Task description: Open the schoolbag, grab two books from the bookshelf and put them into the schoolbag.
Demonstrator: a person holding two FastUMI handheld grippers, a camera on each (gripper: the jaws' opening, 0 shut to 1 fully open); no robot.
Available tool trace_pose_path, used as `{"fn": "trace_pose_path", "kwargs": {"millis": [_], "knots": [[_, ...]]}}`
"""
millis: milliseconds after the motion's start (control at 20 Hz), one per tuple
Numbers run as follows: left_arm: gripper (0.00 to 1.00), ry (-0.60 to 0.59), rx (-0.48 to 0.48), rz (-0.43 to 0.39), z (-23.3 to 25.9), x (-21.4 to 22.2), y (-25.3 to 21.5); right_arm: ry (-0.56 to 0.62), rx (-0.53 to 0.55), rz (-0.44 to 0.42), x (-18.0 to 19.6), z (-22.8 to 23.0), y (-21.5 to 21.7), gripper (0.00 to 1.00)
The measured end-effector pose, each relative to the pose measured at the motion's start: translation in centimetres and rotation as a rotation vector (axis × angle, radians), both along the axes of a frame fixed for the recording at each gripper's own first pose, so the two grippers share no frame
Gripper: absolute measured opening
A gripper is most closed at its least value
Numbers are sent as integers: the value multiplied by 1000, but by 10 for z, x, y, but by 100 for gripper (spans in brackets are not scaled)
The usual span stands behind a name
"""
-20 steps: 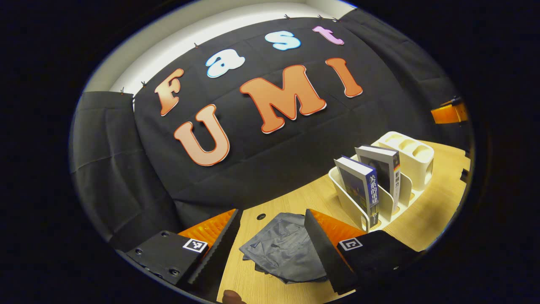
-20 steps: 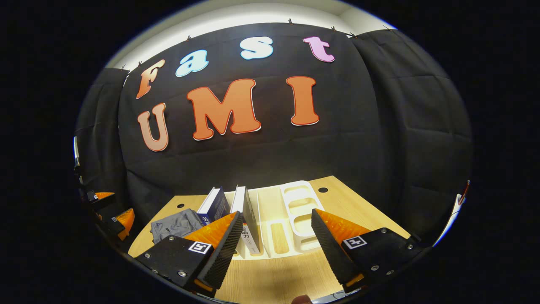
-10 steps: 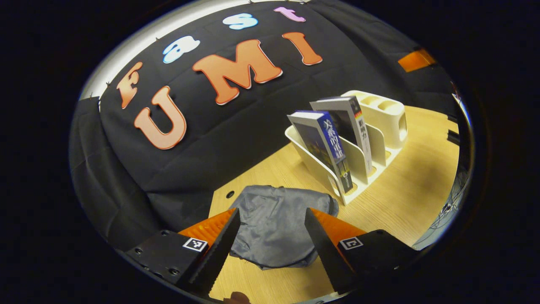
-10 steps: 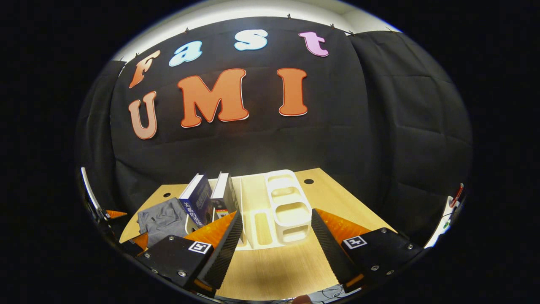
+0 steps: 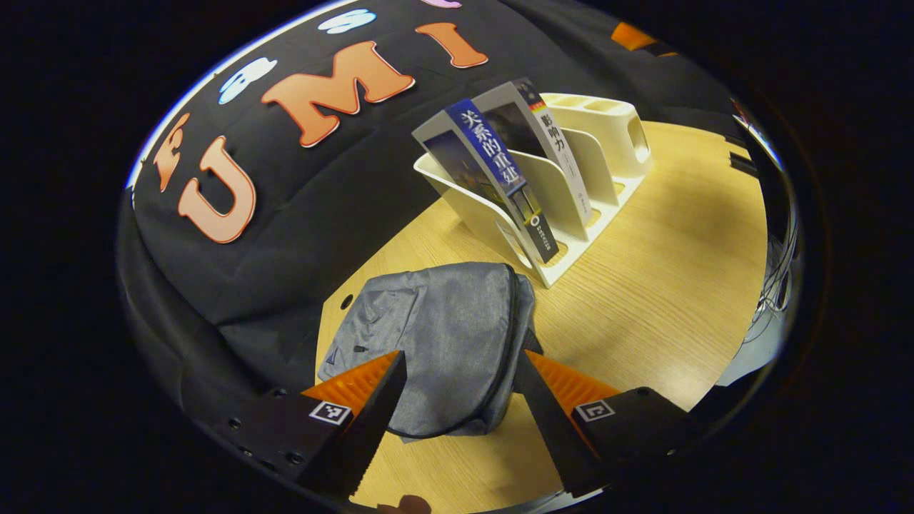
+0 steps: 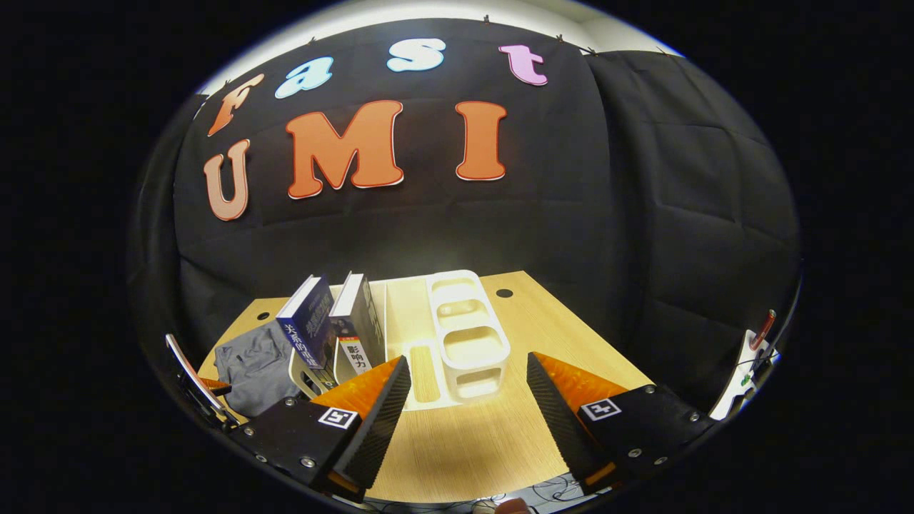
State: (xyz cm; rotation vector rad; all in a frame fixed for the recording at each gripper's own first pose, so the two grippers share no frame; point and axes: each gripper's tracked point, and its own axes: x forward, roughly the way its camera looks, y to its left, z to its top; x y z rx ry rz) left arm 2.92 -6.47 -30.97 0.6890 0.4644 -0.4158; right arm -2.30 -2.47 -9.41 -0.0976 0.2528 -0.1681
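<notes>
Left gripper [image 5: 457,400] is held with fingers spread apart, poised over the near edge of the grey schoolbag [image 5: 443,335], which lies flat and zipped on the wooden counter [image 5: 657,285]. Two books [image 5: 500,171] are stood leaning in the white bookshelf [image 5: 593,143] just beside the bag. Right gripper [image 6: 468,403] is held released, facing the bookshelf [image 6: 464,343] from nearby, nothing grasped.

Light fell from above, brightest on the tabletop [image 6: 457,442] just ahead of the right gripper's jaws, where a pale glare washed out the wood grain. The cloth wall [image 6: 571,214] beyond stayed dim. Both pictures were sharp centrally, with strong fisheye bending and darkening toward the edges.
</notes>
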Motion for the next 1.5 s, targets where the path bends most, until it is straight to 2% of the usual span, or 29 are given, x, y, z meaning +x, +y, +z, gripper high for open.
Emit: {"fn": "trace_pose_path", "kwargs": {"millis": [450,700,750,850,900,950,1100,1200,1400,1500], "knots": [[98,110,79,22,-44,27,9,19,21,-75,-7,-6,-23,98],[97,135,84,27,-37,31,8,34,56,-85,-7,-11,-22,98],[93,118,87,29,-31,33,8,34,54,-80,-6,-11,-21,98],[77,103,88,31,-21,35,10,39,45,-73,-3,-10,-21,98],[76,103,77,35,-20,36,9,42,48,-68,-1,-11,-18,98],[64,111,68,47,-22,37,9,45,58,-61,3,-12,-11,98],[44,159,41,36,-30,32,2,53,69,-43,6,-16,-3,98],[7,195,59,28,-35,29,1,45,83,-37,5,-14,2,98],[2,211,75,-20,-26,28,0,48,130,2,4,-15,13,98],[1,218,38,-25,-11,32,2,42,135,6,4,-12,12,98]]}}
